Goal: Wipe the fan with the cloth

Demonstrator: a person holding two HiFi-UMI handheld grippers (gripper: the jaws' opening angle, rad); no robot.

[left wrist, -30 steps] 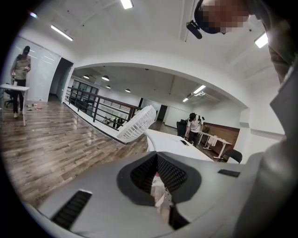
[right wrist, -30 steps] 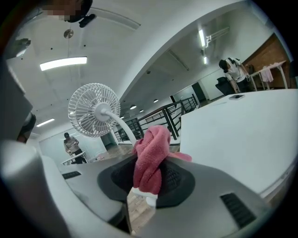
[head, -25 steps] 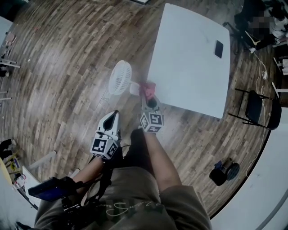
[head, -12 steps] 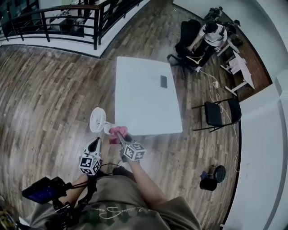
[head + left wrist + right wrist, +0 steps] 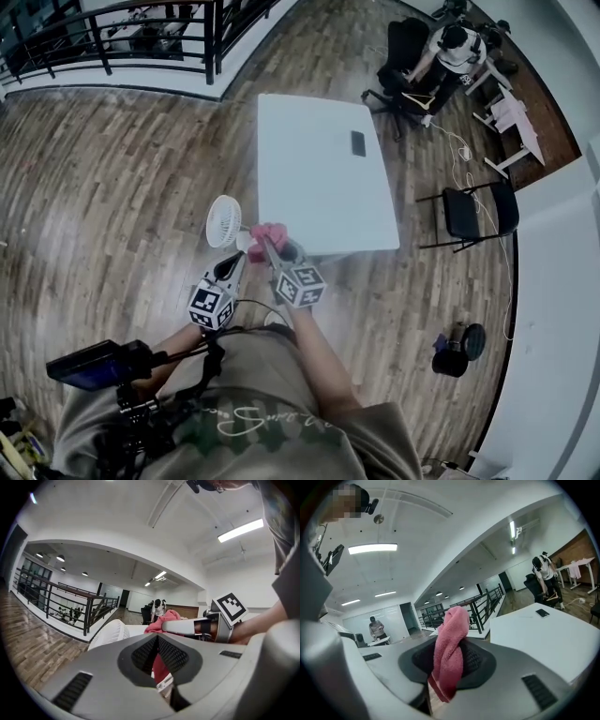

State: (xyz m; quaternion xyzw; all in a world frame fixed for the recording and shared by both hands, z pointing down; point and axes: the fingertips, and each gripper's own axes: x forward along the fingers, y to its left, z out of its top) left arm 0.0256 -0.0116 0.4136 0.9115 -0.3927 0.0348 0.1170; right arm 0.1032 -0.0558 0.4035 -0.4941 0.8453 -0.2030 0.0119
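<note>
The right tool [image 5: 449,660] is clamped on the pink cloth [image 5: 450,634] — a twisted bunch stands up above the jaws and a loose end hangs below them. The left tool [image 5: 157,656] has its jaws together with nothing gripped between them. A scrap of white shows through the gap under them, too little to name.

Both tools are held up side by side in front of the person. They point roughly level toward the near corner of the white tabletop [image 5: 319,178].

The white fan [image 5: 223,221] is just off that corner, to its left. In the head view its round grille shows against the wooden floor [image 5: 112,187], and I cannot tell what carries it. The cloth is just beside the fan's stem, right of the grille — whether they touch is unclear. The left tool's tip is near the fan, below it in the head view.

A dark phone [image 5: 357,142] lies on the far part of the tabletop.
</note>
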